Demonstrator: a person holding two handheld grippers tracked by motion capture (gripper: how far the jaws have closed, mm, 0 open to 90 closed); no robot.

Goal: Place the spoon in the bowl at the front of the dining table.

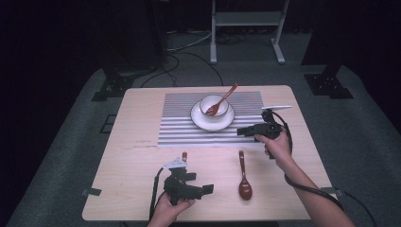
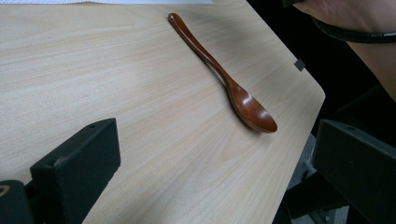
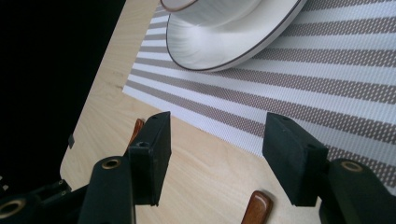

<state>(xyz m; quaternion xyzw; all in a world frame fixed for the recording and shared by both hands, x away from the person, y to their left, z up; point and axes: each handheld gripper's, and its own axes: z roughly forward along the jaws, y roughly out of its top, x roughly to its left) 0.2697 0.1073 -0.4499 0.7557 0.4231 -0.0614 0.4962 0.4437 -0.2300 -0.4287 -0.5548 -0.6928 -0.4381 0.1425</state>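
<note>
Judging by present positions, one red-brown spoon (image 1: 221,100) already rests in the bowl (image 1: 211,105) on the striped mat, while the second spoon (image 1: 244,177) lies untouched on the bench (image 1: 132,156), both grippers' fingers apart and empty.

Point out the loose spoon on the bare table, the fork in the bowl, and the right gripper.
spoon (image 2: 219,72), left gripper view, on the neck of its handle.
fork (image 1: 222,99), high view, mid-handle above the bowl (image 1: 207,102) rim.
right gripper (image 3: 215,149), right gripper view, midway between its open jaws.
</note>
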